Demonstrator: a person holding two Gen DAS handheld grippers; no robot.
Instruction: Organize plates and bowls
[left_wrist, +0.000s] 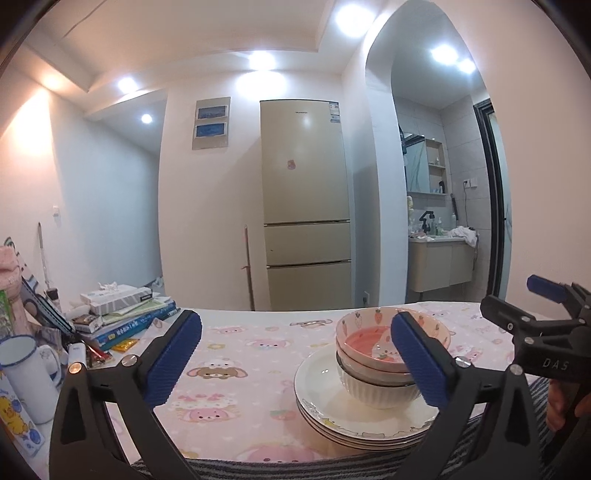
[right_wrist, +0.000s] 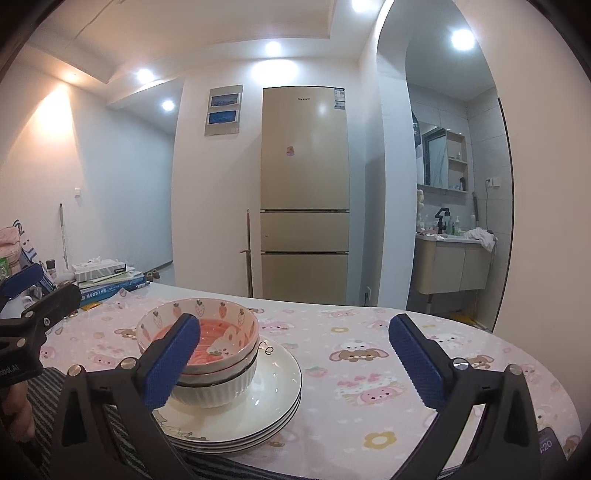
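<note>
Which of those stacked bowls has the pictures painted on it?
The top bowl: pink inside, strawberries and carrots around its rim. The white ribbed bowl at the bottom is plain.

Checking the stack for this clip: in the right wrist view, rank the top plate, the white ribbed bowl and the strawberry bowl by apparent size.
1. top plate, clearly widest.
2. strawberry bowl and white ribbed bowl: they look about alike; the ribbed one is mostly hidden, so no ranking.

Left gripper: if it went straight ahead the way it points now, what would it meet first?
Probably nothing on the table. The left gripper is open, and the lane between its fingers runs over bare tablecloth. The stack of bowls sits by the right finger and might get clipped; depth is unclear.
</note>
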